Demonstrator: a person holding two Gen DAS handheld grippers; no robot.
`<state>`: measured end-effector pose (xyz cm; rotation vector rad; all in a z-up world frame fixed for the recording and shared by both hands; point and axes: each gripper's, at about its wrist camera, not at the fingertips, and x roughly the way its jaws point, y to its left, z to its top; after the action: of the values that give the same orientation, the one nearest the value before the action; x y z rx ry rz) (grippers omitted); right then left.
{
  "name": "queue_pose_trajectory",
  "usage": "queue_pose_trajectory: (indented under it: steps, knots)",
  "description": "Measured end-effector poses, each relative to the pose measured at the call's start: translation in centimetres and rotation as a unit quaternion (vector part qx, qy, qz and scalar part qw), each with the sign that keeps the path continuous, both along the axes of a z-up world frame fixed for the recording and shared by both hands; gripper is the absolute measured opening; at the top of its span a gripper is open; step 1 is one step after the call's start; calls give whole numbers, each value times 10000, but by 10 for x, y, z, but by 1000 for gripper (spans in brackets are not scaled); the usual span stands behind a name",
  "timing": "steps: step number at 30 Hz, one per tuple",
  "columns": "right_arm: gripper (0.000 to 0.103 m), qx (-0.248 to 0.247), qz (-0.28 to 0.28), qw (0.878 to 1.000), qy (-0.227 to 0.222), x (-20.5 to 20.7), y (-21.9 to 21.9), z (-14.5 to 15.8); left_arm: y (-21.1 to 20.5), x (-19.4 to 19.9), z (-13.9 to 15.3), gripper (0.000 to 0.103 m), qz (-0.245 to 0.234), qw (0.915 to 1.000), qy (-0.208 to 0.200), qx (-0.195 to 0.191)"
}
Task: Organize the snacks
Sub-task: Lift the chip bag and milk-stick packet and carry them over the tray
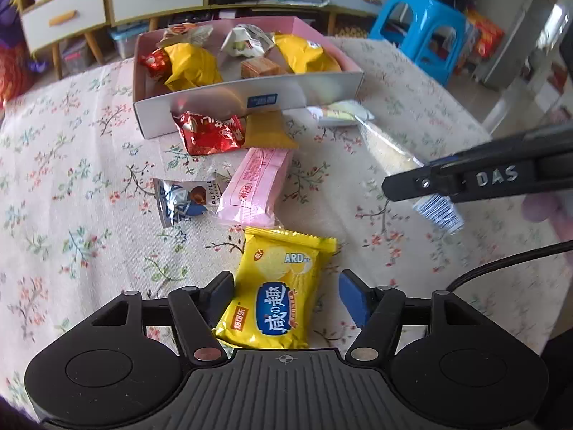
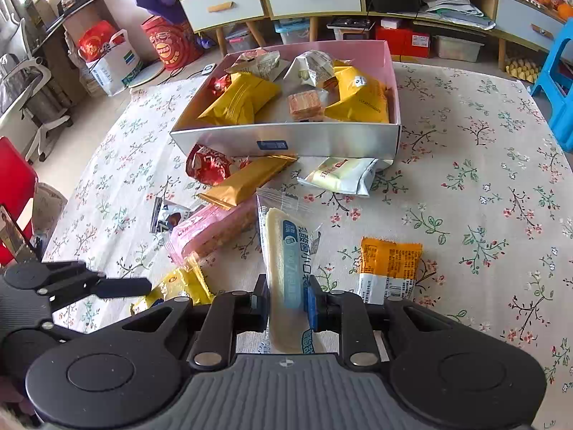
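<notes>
A yellow cracker packet (image 1: 277, 301) lies flat on the flowered tablecloth between the fingers of my left gripper (image 1: 286, 286), which stands open around it; the right pad is clear of the wrapper. My right gripper (image 2: 286, 299) is shut on a clear-wrapped white bread slice with a blue label (image 2: 288, 251), held off the table. In the left wrist view this packet (image 1: 386, 150) slants beneath the right gripper's fingers (image 1: 412, 184). A pink-lined box (image 1: 215, 96) (image 2: 322, 139) at the table's far side holds several snacks, yellow packets among them.
Loose in front of the box lie a red packet (image 1: 209, 132), a gold packet (image 1: 266, 130), a pink bar (image 1: 256, 186), a truffle candy (image 1: 182, 200) and a pale packet (image 2: 340, 175). An orange-and-white packet (image 2: 388, 268) lies right. A blue stool (image 1: 419, 25) stands beyond.
</notes>
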<state>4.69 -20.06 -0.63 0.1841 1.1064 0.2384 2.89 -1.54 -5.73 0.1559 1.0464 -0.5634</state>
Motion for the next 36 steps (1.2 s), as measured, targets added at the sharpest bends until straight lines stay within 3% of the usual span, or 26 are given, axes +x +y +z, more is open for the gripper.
queue_pose_trajectory:
  steps: [7, 11, 14, 23, 36]
  knots:
    - [10, 4, 54, 10000, 36, -1, 2, -1, -3, 3, -13, 64, 112, 9988, 88, 470]
    - [10, 10, 70, 10000, 41, -1, 2, 0, -4, 1, -12, 49, 116, 9984, 2, 562]
    - [10, 38, 79, 10000, 11, -1, 2, 2, -5, -1, -9, 48, 101, 9983, -23, 578]
    - [10, 184, 41, 9995, -253, 0, 0, 21, -7, -15, 21, 48, -132, 9993, -266, 241]
    - [10, 539, -395, 9951, -724, 30, -16, 50, -2, 3, 70, 48, 75, 9975, -630, -319]
